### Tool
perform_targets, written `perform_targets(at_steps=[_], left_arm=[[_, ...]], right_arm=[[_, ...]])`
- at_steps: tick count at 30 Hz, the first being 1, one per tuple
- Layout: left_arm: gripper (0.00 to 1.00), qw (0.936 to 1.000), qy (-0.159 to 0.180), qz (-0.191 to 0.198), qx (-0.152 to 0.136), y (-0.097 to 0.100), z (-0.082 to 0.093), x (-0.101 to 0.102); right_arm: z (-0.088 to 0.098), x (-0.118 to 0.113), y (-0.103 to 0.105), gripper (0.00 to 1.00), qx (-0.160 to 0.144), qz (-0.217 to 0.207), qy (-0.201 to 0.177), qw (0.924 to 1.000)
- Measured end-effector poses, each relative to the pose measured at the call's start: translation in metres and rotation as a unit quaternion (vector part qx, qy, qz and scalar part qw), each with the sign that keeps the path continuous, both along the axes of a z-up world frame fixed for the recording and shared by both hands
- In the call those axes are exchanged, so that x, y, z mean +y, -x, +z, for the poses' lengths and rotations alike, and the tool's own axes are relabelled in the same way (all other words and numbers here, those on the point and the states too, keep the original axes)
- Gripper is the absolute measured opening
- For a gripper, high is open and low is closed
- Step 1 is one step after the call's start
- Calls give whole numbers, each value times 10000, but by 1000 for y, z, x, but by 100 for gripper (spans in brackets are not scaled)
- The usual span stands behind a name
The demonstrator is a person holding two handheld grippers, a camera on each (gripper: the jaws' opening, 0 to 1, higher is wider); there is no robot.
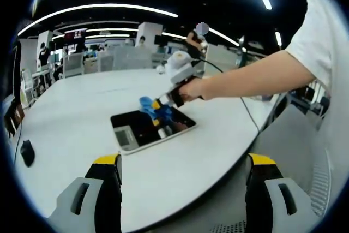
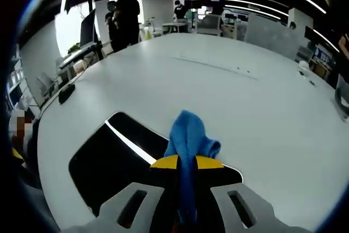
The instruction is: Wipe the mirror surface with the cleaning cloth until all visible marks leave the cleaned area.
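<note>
On the white table (image 1: 71,118), at nine o'clock in the left gripper view, lies a black computer mouse (image 1: 27,153). Toward centre rests the rectangular mirror (image 1: 143,129), dark and reflective. The left gripper (image 1: 182,189) hangs at six o'clock, jaws spread wide and holding nothing. At two o'clock a person's arm (image 1: 245,80) reaches in with the right gripper (image 2: 187,163), its yellow-tipped jaws clamped on the blue cleaning cloth (image 2: 188,137), which touches the mirror.

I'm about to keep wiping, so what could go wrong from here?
The mirror lies loose on the table and the left tongs hang open, off it, so a hard stroke may slide it. The cloth is a narrow bunch pinched in the right tongs, so their tips may scrape the glass.
</note>
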State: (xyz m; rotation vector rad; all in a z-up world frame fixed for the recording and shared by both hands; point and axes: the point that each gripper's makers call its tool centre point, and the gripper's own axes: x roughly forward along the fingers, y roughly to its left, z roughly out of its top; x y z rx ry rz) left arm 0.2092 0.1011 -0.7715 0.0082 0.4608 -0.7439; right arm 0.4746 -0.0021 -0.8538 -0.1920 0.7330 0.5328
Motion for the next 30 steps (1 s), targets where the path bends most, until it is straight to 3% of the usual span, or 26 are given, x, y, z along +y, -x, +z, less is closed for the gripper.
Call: perform_targets(at_steps=[30], left_arm=[[95,10000,35,-8,3,0,0,0]], right_arm=[[-1,-1,2,4,0,-47,-22,10000]])
